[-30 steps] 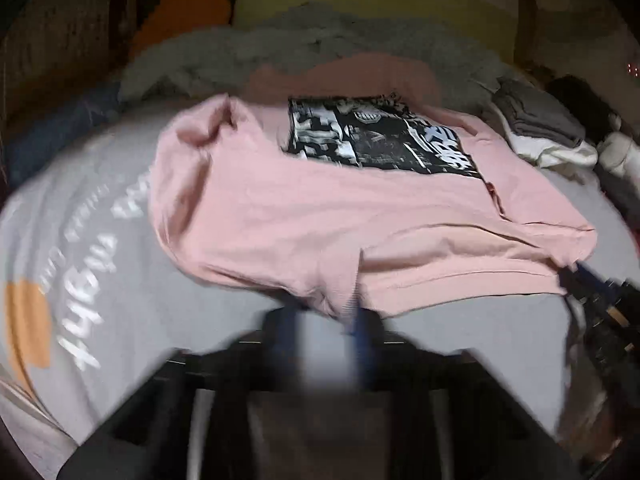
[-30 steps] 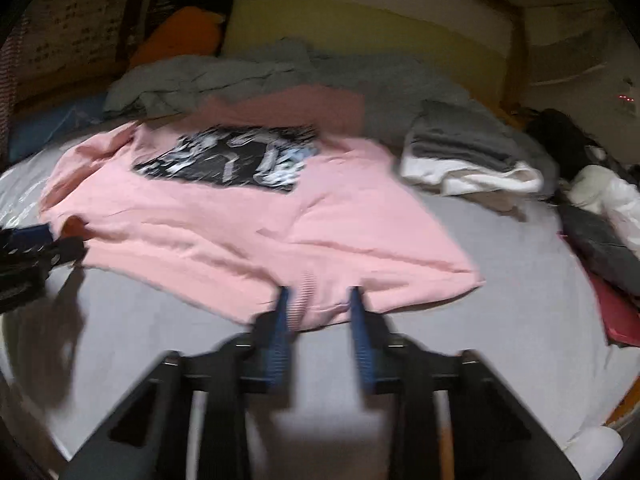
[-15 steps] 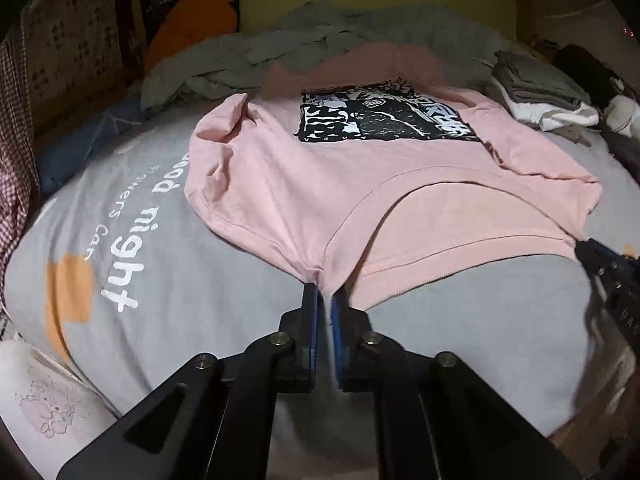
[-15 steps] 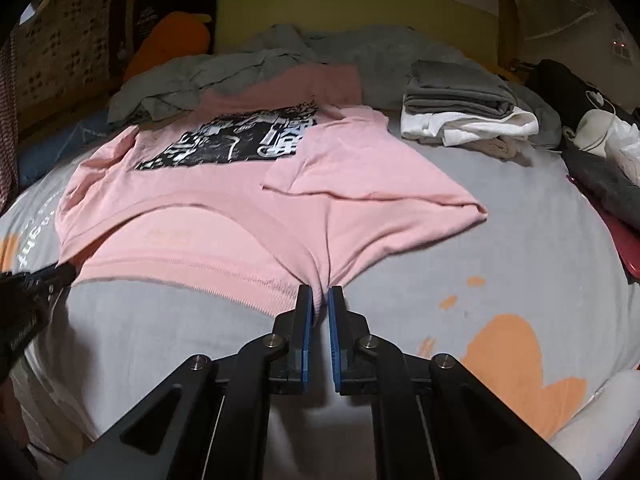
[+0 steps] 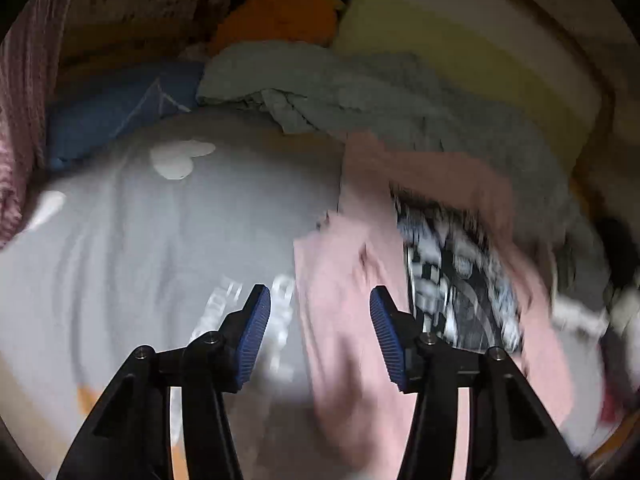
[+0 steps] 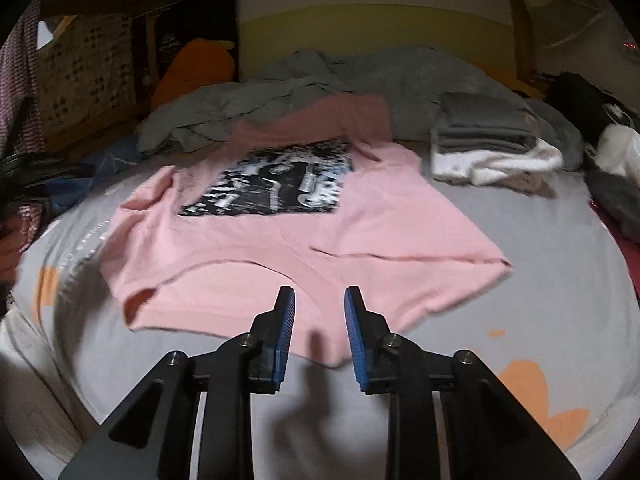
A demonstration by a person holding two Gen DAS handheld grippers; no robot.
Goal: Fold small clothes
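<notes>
A bed (image 6: pixel 520 240) under a grey printed sheet fills both views, a yellow headboard (image 6: pixel 372 36) at its far edge. A crumpled grey blanket (image 6: pixel 280 100) lies along that far edge, and a stack of folded clothes (image 6: pixel 484 144) sits toward the far right corner. The pink T-shirt (image 6: pixel 280 256) is spread flat mid-bed, black-and-white print up, its hem toward the near edge. The right gripper (image 6: pixel 319 308) hovers just over the hem, jaws just parted and released, nothing pinched. The left gripper (image 5: pixel 320 308), in a blurred view, has just opened too, empty, above the shirt's left edge.
</notes>
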